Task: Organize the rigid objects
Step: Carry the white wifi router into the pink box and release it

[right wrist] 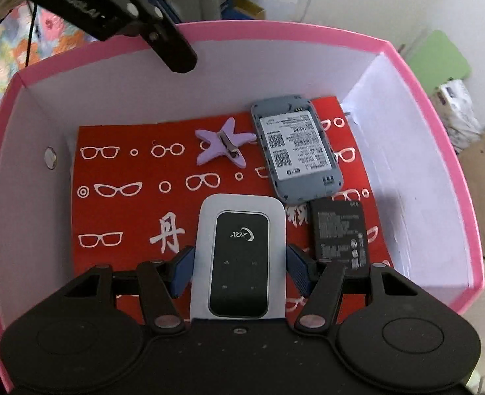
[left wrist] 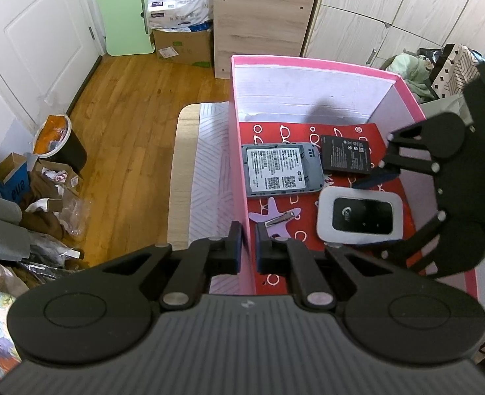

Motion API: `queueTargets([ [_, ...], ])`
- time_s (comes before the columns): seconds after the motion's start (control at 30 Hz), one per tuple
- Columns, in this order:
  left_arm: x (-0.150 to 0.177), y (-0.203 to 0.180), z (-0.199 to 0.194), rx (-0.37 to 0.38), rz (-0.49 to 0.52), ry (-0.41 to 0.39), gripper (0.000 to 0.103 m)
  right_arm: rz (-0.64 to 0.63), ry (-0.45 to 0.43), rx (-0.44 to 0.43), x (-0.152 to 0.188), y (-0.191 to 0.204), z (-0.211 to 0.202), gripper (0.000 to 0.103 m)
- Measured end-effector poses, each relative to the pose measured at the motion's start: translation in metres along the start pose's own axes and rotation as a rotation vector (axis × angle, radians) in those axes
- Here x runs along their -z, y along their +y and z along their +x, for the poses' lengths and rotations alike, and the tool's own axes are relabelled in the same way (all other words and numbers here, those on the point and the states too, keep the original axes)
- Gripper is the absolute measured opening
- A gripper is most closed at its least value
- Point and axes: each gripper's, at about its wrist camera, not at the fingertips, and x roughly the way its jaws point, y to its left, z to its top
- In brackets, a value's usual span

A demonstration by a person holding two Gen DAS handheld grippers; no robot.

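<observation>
A pink box (left wrist: 308, 61) with white inner walls has a red sheet printed with glasses (right wrist: 117, 197) on its floor. On the sheet lie a grey device back with a label (left wrist: 282, 171) (right wrist: 296, 154), a black battery (left wrist: 346, 158) (right wrist: 339, 233) and a purple star clip (left wrist: 275, 219) (right wrist: 224, 144). My left gripper (left wrist: 248, 247) is shut on the box's near wall; it also shows at the rim as the left gripper (right wrist: 163, 42). My right gripper (right wrist: 241, 270) reaches into the box, shut on a white pocket router (right wrist: 239, 247) (left wrist: 361, 217) just above the sheet.
The box stands on a striped cloth (left wrist: 209, 171) over a tabletop. Beyond lie a wooden floor (left wrist: 127, 115), a bin (left wrist: 58, 141), cardboard boxes (left wrist: 183, 46), a green board (left wrist: 125, 13) and a wooden cabinet (left wrist: 262, 23). Clutter fills the floor at left.
</observation>
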Motion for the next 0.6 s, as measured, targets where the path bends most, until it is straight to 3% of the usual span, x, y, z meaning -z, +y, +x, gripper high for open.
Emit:
queueTargets([
  [0.17, 0.000, 0.002, 0.000, 0.010, -0.002, 0.005, 0.007, -0.051, -0.005, -0.023, -0.006, -0.007, 0.003, 0.065],
  [0.23, 0.000, 0.001, 0.000, 0.007, 0.004, 0.004, 0.007, -0.086, -0.015, 0.014, -0.006, -0.005, 0.004, 0.074],
  [0.4, 0.001, 0.001, 0.000, 0.008, 0.009, 0.003, 0.008, -0.116, -0.050, 0.125, -0.001, 0.007, -0.011, 0.075],
  [0.6, 0.003, 0.003, 0.000, 0.017, 0.009, 0.000, 0.008, 0.023, -0.201, 0.188, 0.018, 0.013, -0.058, 0.075],
])
